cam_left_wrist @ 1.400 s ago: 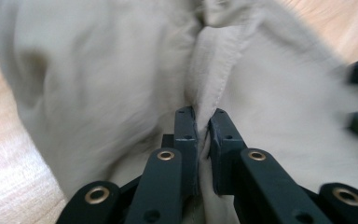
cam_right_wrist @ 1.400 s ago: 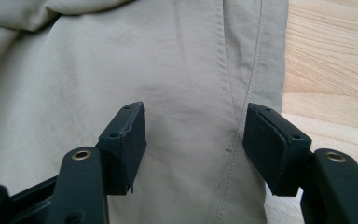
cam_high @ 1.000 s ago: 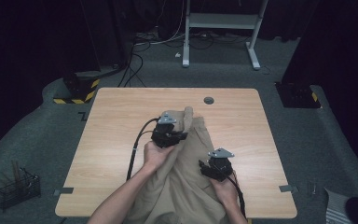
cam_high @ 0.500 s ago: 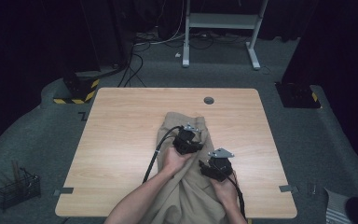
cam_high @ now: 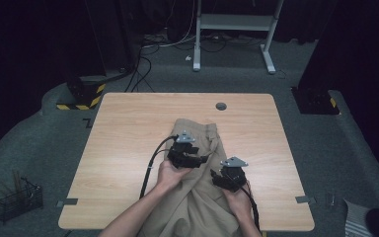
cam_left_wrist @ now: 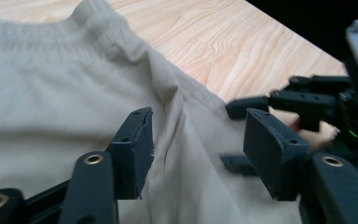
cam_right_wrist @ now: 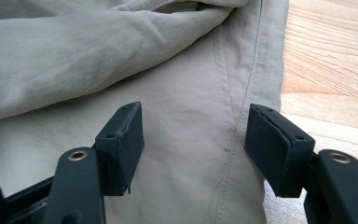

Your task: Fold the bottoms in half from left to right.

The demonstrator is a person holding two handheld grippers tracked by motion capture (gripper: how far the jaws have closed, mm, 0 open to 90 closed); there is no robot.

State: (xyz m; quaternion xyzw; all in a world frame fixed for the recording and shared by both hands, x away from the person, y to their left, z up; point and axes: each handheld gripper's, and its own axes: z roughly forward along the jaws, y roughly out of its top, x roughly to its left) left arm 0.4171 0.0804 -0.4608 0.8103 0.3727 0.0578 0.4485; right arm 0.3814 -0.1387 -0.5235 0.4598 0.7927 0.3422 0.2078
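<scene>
Beige trousers, light-wood table

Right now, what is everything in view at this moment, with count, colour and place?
Beige cloth trousers: one, lying on the table from its middle to the near edge.
Light wooden table: one, centre, with a dark round hole near its far edge.
White metal frame: one, floor beyond the table.
Black wire basket: one, floor at near left.
Left gripper: black, jaws just opened, over the trousers.
Right gripper: black, open over the trousers.
</scene>
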